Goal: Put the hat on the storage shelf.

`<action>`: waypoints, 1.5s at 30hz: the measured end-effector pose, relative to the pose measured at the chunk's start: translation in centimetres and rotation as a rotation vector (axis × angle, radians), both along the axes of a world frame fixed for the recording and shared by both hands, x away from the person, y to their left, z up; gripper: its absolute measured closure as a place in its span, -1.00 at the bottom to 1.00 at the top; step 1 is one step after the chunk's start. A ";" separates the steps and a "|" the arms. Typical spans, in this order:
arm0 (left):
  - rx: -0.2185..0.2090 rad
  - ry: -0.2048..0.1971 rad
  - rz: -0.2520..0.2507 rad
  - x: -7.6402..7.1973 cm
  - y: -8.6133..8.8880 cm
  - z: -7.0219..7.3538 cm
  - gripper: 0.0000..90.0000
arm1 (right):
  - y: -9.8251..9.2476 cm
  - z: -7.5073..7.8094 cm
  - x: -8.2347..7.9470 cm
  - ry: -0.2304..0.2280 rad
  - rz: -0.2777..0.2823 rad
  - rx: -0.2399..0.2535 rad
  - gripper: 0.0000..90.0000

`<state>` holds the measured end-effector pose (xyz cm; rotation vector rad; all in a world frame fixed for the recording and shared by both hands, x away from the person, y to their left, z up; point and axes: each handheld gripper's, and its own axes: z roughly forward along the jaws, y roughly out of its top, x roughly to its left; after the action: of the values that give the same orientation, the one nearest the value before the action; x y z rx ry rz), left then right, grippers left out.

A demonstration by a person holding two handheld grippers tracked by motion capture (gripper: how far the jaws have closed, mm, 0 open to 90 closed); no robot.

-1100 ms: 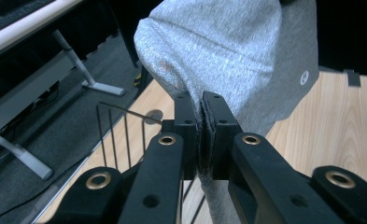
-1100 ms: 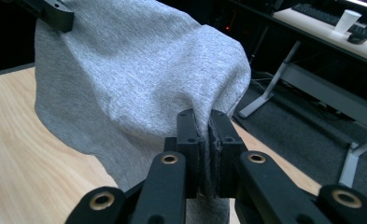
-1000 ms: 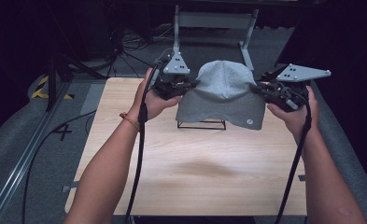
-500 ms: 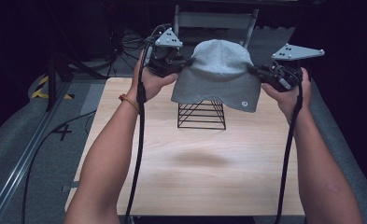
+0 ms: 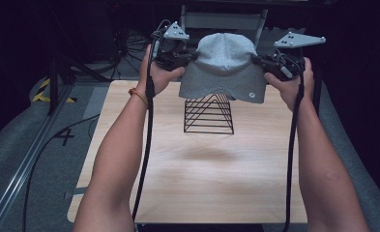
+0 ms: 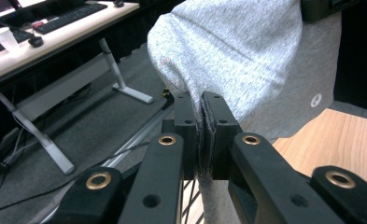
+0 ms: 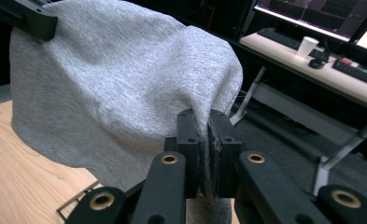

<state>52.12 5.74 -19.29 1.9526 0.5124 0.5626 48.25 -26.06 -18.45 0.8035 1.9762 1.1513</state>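
Observation:
A grey knit beanie (image 5: 225, 67) hangs stretched between both grippers above the far part of the wooden table (image 5: 202, 174). My left gripper (image 5: 190, 58) is shut on the beanie's left edge; its own view shows the fabric (image 6: 246, 60) pinched between the jaws (image 6: 203, 122). On the opposite edge my right gripper (image 5: 257, 62) is shut too, with the cloth (image 7: 120, 88) clamped between its jaws (image 7: 205, 135). Under the beanie stands a black wire pyramid stand (image 5: 209, 114), its top hidden by the beanie's hem.
A metal frame (image 5: 224, 19) stands behind the table's far edge. Cables (image 5: 146, 140) trail from each gripper along the forearms. Desks with keyboards and a paper cup (image 7: 307, 46) lie beyond the table. Grey floor and a rail (image 5: 28, 164) run along the left.
Both grippers have lifted the beanie up and away from the wire stand, which now shows beneath it.

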 end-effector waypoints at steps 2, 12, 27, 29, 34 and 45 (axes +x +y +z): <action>-0.002 0.006 0.001 0.2 0.1 -0.2 0.90 | 0.2 -0.2 0.3 0.006 -0.005 -0.005 0.88; 0.027 0.017 0.043 1.4 0.1 -1.4 0.90 | 0.4 -1.5 1.8 0.029 0.006 0.004 0.88; 0.001 -0.014 0.096 2.4 0.1 -1.5 0.90 | 0.6 -1.3 2.9 0.010 0.001 0.028 0.88; -0.001 -0.015 0.092 2.5 0.1 -1.4 0.90 | 0.7 -1.2 3.0 0.005 0.002 0.023 0.88; 0.010 0.015 0.067 2.7 0.0 -2.1 0.90 | 0.8 -1.5 3.3 0.022 0.012 0.022 0.88; 0.025 0.040 0.038 2.1 0.1 -3.7 0.90 | 0.2 -3.5 2.9 0.051 0.038 0.028 0.88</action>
<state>54.25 5.87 -23.00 1.9848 0.5713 0.5572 51.20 -25.83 -21.97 0.8202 2.0292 1.1941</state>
